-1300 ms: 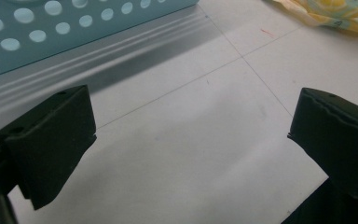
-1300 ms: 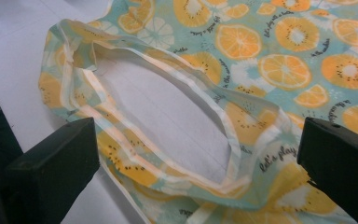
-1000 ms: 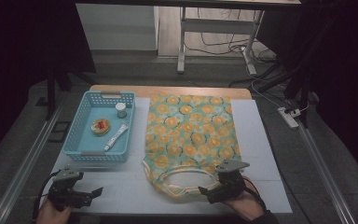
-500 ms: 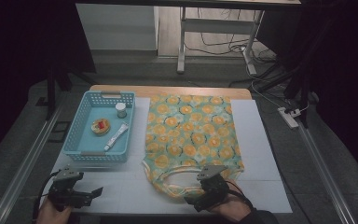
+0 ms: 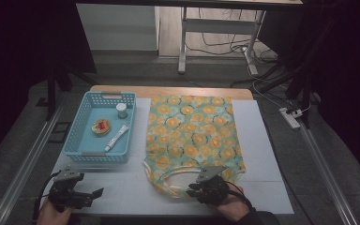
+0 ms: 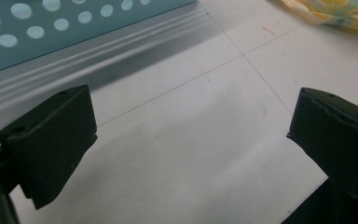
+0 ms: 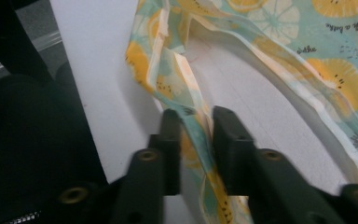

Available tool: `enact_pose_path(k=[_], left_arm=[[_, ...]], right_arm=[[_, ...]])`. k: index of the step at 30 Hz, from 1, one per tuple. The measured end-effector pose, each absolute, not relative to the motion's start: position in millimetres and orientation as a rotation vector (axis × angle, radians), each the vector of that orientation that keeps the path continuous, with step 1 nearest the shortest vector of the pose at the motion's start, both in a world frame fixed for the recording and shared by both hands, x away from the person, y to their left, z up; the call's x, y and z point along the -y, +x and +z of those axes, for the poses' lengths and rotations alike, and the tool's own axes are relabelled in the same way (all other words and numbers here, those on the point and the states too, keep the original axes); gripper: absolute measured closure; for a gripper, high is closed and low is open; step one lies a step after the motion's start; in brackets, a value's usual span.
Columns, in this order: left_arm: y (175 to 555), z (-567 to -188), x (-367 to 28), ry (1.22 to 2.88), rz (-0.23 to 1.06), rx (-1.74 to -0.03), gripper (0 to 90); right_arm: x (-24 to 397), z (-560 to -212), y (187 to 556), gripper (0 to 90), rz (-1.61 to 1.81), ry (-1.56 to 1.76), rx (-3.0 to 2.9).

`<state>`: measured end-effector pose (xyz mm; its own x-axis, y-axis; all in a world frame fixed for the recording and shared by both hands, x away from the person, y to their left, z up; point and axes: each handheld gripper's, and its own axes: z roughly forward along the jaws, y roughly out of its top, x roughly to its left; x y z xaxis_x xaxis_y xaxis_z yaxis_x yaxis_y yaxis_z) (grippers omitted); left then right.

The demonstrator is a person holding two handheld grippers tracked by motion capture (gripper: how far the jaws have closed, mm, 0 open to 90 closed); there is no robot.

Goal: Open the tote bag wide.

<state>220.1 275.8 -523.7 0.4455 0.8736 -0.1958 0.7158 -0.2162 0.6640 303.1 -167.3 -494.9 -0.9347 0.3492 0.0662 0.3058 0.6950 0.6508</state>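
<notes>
My right gripper had just been closing and pinched the bag's strap — its length running straight ahead between the pads — while my left gripper stood spread, well aside.

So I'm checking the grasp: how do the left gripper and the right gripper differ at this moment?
The left gripper has its jaws wide apart over bare white table; the right gripper has just been closing its jaws, which now pinch the strap of the citrus-print bag. The left sits near the blue basket, the right at the bag's near edge. Both are black and hand-held.
</notes>
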Motion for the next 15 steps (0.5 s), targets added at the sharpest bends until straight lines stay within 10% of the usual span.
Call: enact_pose_path(k=[15], left_arm=[[220.5, -523.9, -276.2, 1.988, 0.281, -1.338, 1.1]], right_arm=[[172.0, -474.1, 331.3, 89.9, 1.192, 0.635, -2.821]])
